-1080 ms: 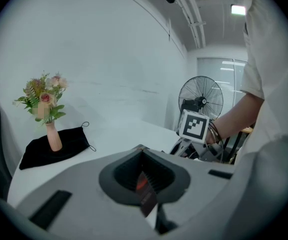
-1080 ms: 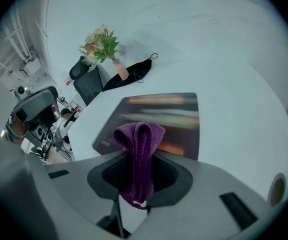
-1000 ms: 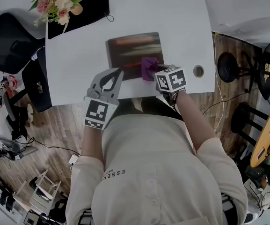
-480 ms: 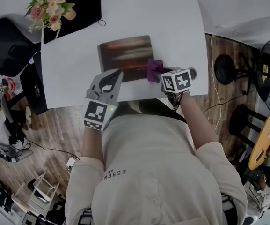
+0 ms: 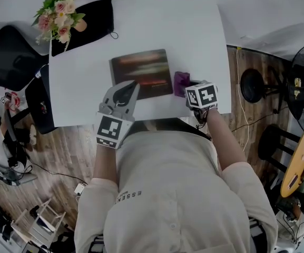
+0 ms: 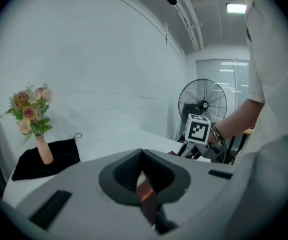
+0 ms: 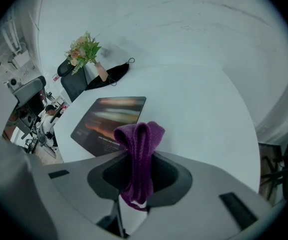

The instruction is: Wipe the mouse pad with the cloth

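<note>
one mouse pad (image 5: pixel 141 73), one purple cloth (image 5: pixel 181 82), one flower vase (image 5: pixel 57 17) on the desk (image 5: pixel 194 36); right hand-held gripper (image 7: pixel 136 176) clamps the cloth, left hand-held gripper (image 6: pixel 144 184) is closed.

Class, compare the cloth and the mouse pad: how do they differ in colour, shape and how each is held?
The cloth is purple; the mouse pad is dark with orange streaks. The cloth is bunched and folded in the right gripper, just beyond the pad's right edge; the mouse pad lies spread on the table, its near edge pinched by the left gripper. Both are gripped.
</note>
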Demonstrator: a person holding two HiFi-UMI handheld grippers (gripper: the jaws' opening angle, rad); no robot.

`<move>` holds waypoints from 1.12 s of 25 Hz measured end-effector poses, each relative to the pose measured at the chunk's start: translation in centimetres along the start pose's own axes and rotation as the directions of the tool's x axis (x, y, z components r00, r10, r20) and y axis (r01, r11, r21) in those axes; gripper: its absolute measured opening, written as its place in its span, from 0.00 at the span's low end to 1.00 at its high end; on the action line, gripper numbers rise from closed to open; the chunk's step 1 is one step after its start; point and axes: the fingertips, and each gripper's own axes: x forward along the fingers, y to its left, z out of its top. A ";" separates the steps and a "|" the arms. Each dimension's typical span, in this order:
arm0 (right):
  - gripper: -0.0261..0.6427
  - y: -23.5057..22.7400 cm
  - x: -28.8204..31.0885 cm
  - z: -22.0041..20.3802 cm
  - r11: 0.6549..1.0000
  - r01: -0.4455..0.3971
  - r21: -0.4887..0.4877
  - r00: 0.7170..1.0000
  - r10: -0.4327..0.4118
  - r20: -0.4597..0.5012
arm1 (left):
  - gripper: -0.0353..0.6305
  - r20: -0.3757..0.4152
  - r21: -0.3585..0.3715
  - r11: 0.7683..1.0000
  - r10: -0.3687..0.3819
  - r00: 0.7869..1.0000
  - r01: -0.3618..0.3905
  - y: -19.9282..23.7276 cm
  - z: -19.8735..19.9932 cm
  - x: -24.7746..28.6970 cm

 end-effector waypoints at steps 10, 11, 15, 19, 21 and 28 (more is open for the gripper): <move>0.19 2.6 -4.8 9.3 0.998 0.016 -0.067 0.943 0.007 0.334 | 0.06 0.038 0.066 0.996 0.052 0.998 -0.054 3.0 3.3 -1.1; 0.19 3.2 -5.5 10.5 0.997 0.015 -0.070 0.927 0.013 0.376 | 0.06 0.049 0.076 0.995 0.060 0.997 -0.064 3.4 3.9 -1.4; 0.19 5.8 -9.2 14.5 0.996 0.007 -0.091 0.846 0.043 0.532 | 0.06 0.099 0.109 0.991 0.069 0.993 -0.080 4.5 6.3 -2.8; 0.19 8.4 -12.5 17.6 0.989 0.036 -0.144 0.753 0.068 0.655 | 0.06 0.121 0.126 0.987 0.085 0.989 -0.100 6.1 7.4 -4.1; 0.19 9.5 -14.0 18.7 0.986 0.058 -0.158 0.703 0.072 0.708 | 0.06 0.120 0.116 0.987 0.097 0.988 -0.111 6.8 7.4 -4.6; 0.18 11.8 -17.0 20.2 0.976 0.116 -0.184 0.581 0.084 0.809 | 0.06 0.160 0.111 0.985 0.112 0.981 -0.130 8.8 8.1 -6.2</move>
